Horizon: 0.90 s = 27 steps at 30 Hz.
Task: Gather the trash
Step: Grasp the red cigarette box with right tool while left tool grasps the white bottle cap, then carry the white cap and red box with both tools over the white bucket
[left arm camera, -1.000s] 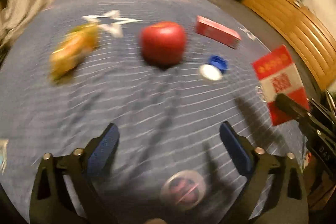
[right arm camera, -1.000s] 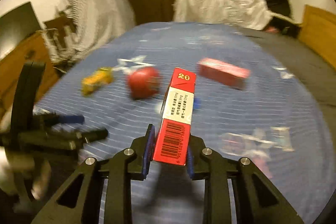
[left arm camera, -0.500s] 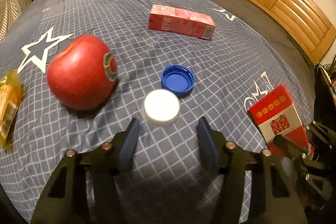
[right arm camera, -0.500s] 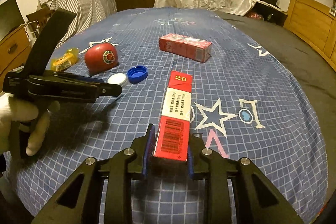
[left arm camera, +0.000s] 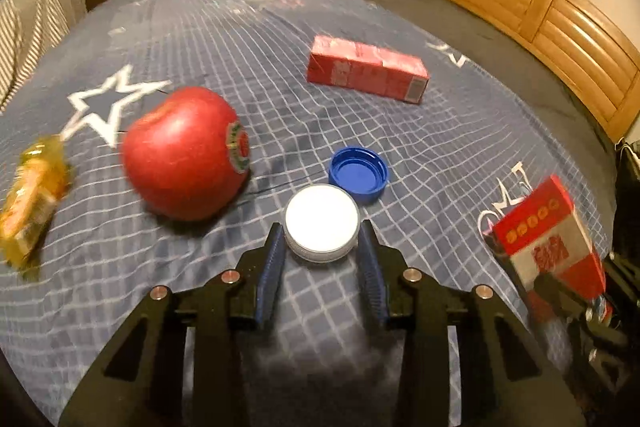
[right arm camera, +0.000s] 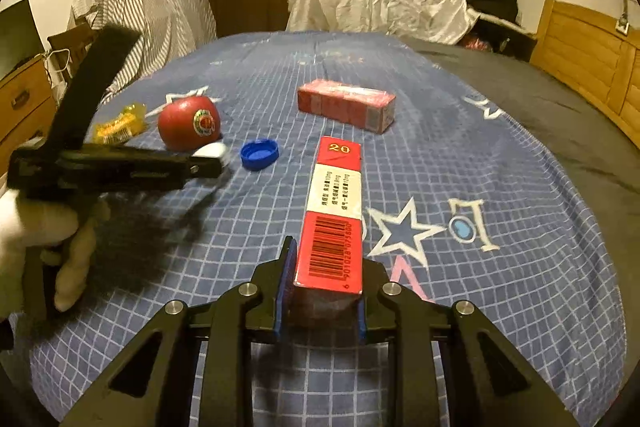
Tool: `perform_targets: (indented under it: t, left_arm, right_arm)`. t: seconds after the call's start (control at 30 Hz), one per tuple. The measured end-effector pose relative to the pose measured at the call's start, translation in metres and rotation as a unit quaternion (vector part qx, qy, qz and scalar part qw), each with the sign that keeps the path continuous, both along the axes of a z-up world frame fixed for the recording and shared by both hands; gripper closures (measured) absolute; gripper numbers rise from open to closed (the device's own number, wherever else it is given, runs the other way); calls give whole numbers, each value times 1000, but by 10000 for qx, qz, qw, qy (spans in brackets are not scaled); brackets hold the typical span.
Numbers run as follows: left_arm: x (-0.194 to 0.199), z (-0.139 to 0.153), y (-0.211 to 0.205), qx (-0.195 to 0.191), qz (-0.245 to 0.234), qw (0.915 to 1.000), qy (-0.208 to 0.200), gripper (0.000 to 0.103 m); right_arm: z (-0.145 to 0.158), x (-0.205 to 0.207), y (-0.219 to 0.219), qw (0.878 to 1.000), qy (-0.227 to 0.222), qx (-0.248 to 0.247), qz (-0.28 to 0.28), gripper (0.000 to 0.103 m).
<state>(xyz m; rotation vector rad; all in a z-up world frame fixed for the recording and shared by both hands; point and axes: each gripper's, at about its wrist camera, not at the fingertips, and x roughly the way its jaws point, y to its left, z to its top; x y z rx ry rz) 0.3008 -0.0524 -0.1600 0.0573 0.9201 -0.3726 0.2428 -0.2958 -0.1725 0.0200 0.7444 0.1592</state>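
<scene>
While bearing down on the bed [left arm camera: 440,147], pinching the white cap [left arm camera: 321,217] in the left tool [left arm camera: 321,227], having just been closing narrow onto its rim, pads pressing either side. Not telling whether the cap is already clear of the cloth.

Clamping the cigarette box [right arm camera: 336,195] by its barcode end in the right tool [right arm camera: 326,251], having just been tightening a little, and carrying it angled forward over the blue checked cover.

Judging two pieces as being in hand, then, and none as being put away: showing no bin or bag in either view.

Leaving behind, for now, the blue cap [left arm camera: 359,173] lying open side up just beyond the white one, the red carton [left arm camera: 366,74] lying on its side farther back, and the yellow wrapper [left arm camera: 32,199] out at the left edge. Passing over the apple [left arm camera: 184,153] beside the caps, whole and stickered, and probably not counting as trash.

Reckoning the job as being under way but early: needing a drop-off for both held things, then returning for at least three more.
</scene>
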Motion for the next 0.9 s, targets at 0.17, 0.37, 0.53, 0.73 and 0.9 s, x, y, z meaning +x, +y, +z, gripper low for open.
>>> perform_targets:
  t: [0.17,0.37,0.53,0.73,0.9]
  left_arm:
    - [-46,25,24,103,440,9978,-480,66]
    - [-106,73,45,44,1013,9876,-1199,66]
    - [-143,109,57,-42,1297,9761,-1745,66]
    - [-166,128,57,-29,1354,9701,-2016,66]
    - [-174,135,63,-45,1405,9681,-2075,66]
  right_arm:
    - [25,-16,8,9989,-459,-55,-40,77]
    - [67,-40,36,9943,-1063,-58,26,77]
    - [100,-61,55,9892,-1456,-129,78,77]
    - [129,-82,69,9853,-1702,-128,71,77]
    - [146,-97,81,9830,-1823,-125,149,77]
